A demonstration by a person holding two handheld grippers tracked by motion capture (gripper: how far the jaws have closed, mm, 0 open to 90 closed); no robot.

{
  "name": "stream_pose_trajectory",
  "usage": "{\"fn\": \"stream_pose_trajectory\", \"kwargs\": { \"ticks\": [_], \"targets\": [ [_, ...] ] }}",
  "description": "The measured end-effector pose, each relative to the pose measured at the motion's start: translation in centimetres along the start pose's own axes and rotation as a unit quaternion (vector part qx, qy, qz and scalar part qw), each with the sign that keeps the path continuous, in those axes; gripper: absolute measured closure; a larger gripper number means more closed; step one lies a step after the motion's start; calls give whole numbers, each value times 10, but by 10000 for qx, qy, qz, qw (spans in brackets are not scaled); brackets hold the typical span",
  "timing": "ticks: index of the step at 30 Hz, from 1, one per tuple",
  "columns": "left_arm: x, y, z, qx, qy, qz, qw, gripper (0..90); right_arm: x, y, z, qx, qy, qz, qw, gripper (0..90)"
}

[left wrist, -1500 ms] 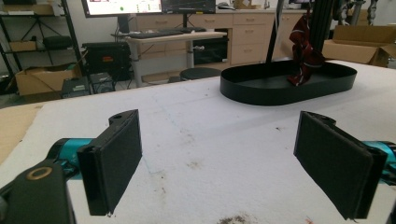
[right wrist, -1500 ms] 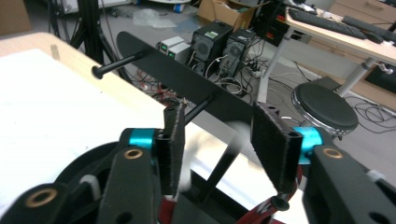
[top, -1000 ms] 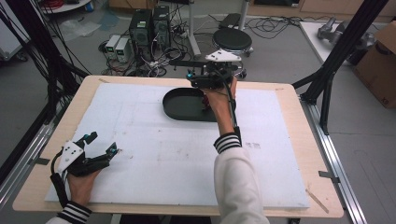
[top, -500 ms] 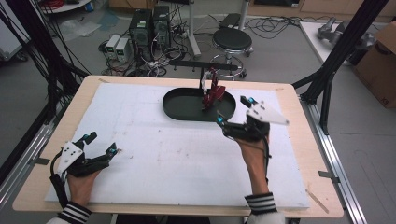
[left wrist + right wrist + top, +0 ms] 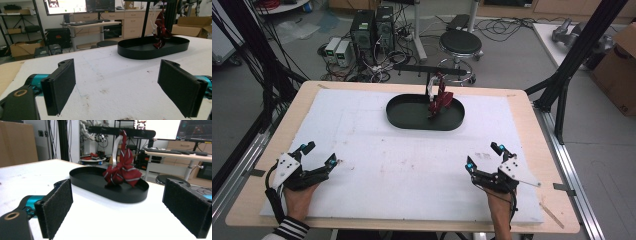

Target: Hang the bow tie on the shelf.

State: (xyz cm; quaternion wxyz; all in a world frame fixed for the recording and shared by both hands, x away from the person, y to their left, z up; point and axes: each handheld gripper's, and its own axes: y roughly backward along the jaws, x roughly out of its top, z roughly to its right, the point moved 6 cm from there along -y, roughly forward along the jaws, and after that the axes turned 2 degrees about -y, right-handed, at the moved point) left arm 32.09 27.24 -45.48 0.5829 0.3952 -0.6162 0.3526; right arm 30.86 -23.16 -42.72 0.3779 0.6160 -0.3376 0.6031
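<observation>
Jaws of both grippers wide apart and empty, red striped tie [image 5: 439, 99] hanging into black tray [image 5: 408, 119]

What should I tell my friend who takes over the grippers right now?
Left gripper: open, holding nothing, at the near left of the white mat.
Right gripper: open, holding nothing, at the near right.
Red striped bow tie: hanging on the black stand, its lower end down in the black oval tray at the far side.
Done: the bow tie looks hung in place.
Left: nothing obvious; maybe check that it hangs securely.
</observation>
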Motion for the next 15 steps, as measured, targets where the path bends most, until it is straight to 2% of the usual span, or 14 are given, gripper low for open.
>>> {"fn": "stream_pose_trajectory", "kwargs": {
  "ticks": [2,5,10,15],
  "targets": [
    [0,1,0,-2,25,51,10000,152,-17,2,0,-59,-105,-27,9999,84],
    [1,2,0,-10,11,83,10000,152,-28,1,0,-82,-116,-86,9999,84],
    [0,2,0,-29,16,80,10000,152,-29,0,0,-139,-156,-25,9998,84],
    [1,2,0,-5,26,117,9999,152,-30,0,-1,-149,-65,-62,9998,84]
  ]
}}
